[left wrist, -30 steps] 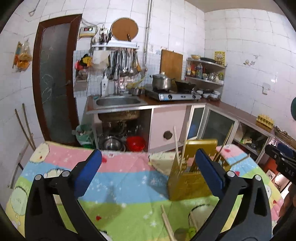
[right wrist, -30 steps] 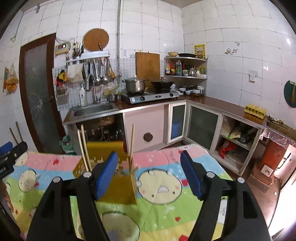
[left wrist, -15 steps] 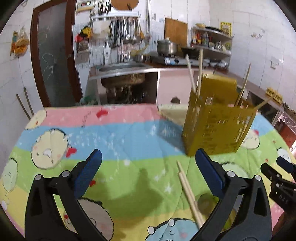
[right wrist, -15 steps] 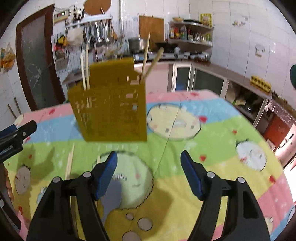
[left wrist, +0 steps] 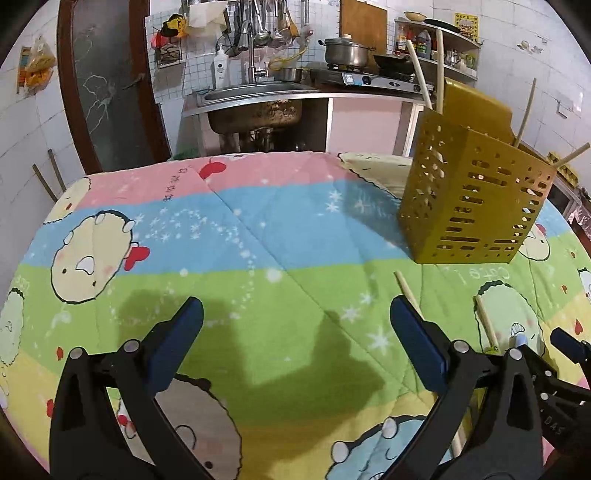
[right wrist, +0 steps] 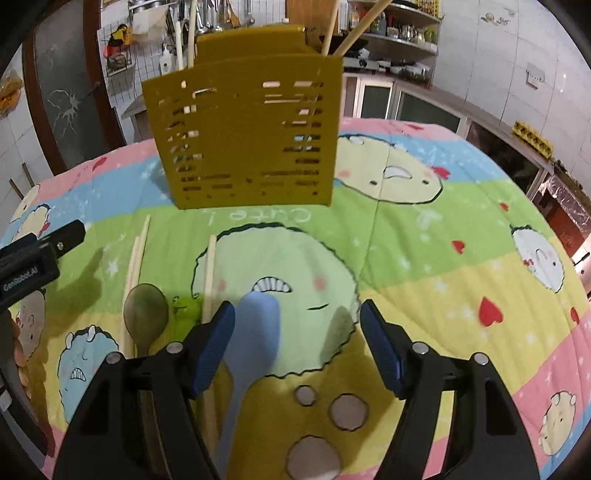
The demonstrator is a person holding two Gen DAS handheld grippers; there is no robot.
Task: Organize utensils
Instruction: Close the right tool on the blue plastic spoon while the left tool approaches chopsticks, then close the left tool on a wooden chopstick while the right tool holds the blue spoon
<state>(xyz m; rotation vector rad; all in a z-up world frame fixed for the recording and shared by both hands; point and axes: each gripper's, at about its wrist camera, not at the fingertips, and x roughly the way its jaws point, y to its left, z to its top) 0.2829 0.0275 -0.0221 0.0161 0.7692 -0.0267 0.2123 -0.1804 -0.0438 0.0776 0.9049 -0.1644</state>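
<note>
Right wrist view shows the right gripper [right wrist: 297,341] spread wide and empty above a pale blue plastic spoon [right wrist: 251,343], with a brown wooden spoon [right wrist: 146,315] and loose wooden chopsticks [right wrist: 210,273] at lower left. Upper centre stands a slotted yellow plastic utensil holder [right wrist: 247,136]. Left wrist view: the left gripper [left wrist: 295,339] gapes empty over the cartoon-print quilt [left wrist: 258,236].

I count one yellow slotted holder [right wrist: 243,136] at upper centre, four chopsticks [right wrist: 334,27] standing in it. Loose on the quilt [right wrist: 424,258]: three chopsticks [right wrist: 210,273] at centre left, one brown spoon [right wrist: 145,314], one blue spoon [right wrist: 255,332] at lower centre.
</note>
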